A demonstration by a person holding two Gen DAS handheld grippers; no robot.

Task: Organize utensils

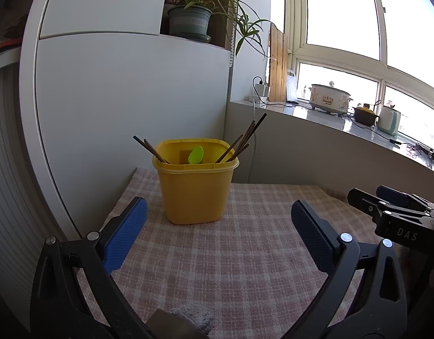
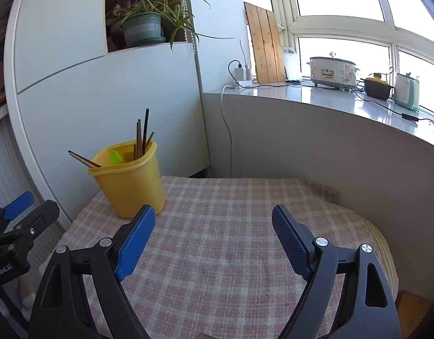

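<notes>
A yellow plastic bin (image 1: 194, 186) stands on the checked cloth at the table's far left corner. It holds several dark chopsticks (image 1: 245, 141) and a green spoon (image 1: 195, 155). The bin also shows in the right wrist view (image 2: 132, 186), with the chopsticks (image 2: 142, 138) and spoon (image 2: 115, 157). My left gripper (image 1: 217, 226) is open and empty, just in front of the bin. My right gripper (image 2: 214, 231) is open and empty over the cloth, to the right of the bin. The right gripper shows at the right edge of the left wrist view (image 1: 392, 212).
The pink checked cloth (image 2: 231, 226) covers the small table. A white cabinet (image 1: 118, 99) stands behind the bin with a potted plant (image 1: 190, 19) on it. A windowsill (image 2: 344, 104) at the right holds a cooker (image 2: 332, 70), a dark pot and a kettle.
</notes>
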